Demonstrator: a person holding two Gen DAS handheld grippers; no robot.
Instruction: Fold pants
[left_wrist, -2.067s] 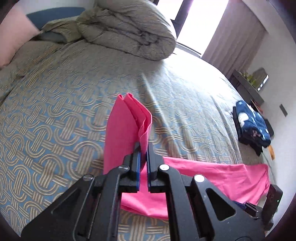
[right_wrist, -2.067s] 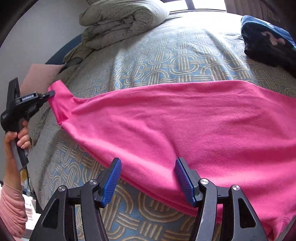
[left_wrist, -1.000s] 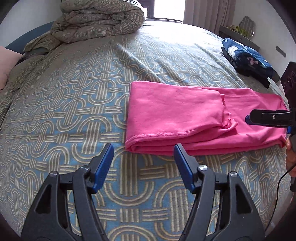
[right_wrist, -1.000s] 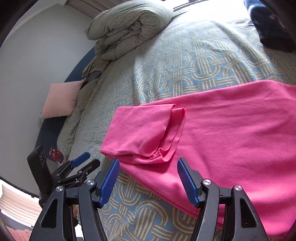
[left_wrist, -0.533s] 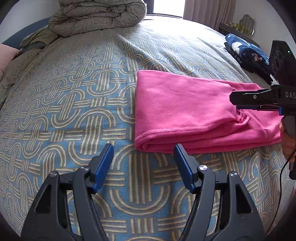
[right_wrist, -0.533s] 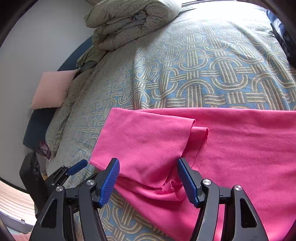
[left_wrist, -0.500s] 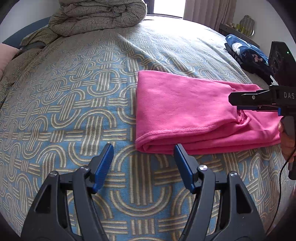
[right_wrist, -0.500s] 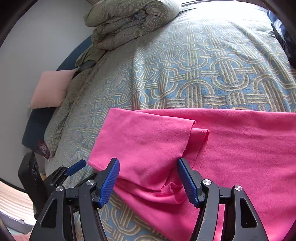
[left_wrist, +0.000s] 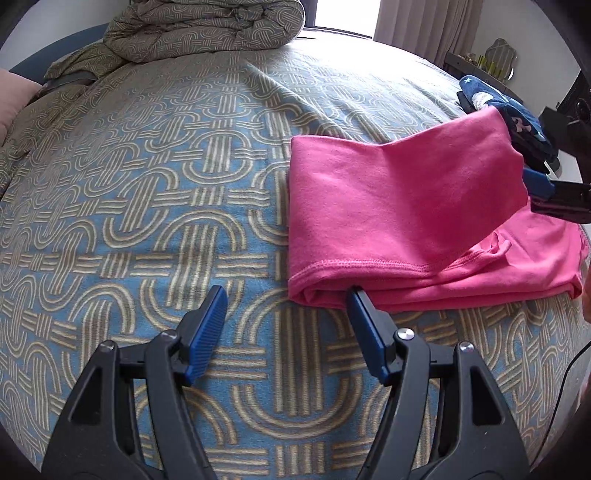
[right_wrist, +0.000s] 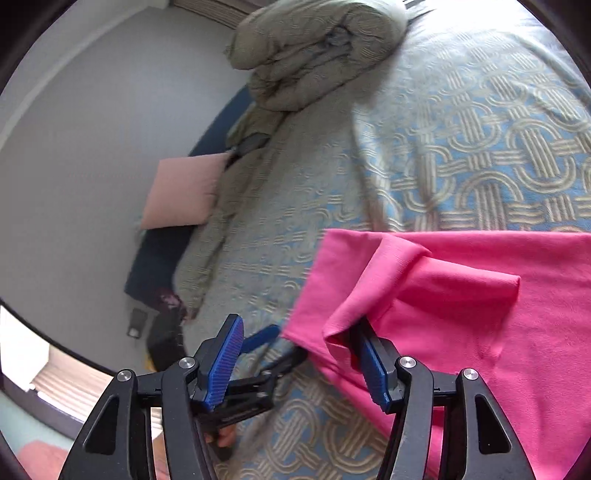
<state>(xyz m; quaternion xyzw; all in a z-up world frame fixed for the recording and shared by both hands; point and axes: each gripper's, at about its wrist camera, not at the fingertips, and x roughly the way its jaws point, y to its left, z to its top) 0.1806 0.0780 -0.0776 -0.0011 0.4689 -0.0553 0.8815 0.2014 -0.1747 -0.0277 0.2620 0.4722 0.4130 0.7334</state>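
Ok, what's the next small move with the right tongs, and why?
Probably shut the right tongs on the raised flap of the pink pants. They stand open, with the flap only draped over one finger, so it may slip off. The left tongs are open too, at the folded edge.

My right tongs (right_wrist: 295, 345) stand open, blue pads apart. A lifted fold of the pink pants (right_wrist: 443, 302) drapes over the right pad (right_wrist: 371, 365); the left pad (right_wrist: 225, 363) is bare. The rest of the pants lies on the patterned bedspread (right_wrist: 461, 147) toward the bed's near edge. Just beyond my left pad I see the left tongs (right_wrist: 269, 350) by the pants' end; their opening is unclear. A rolled duvet (right_wrist: 314, 48) and a pink pillow (right_wrist: 184, 192) sit at the far end.
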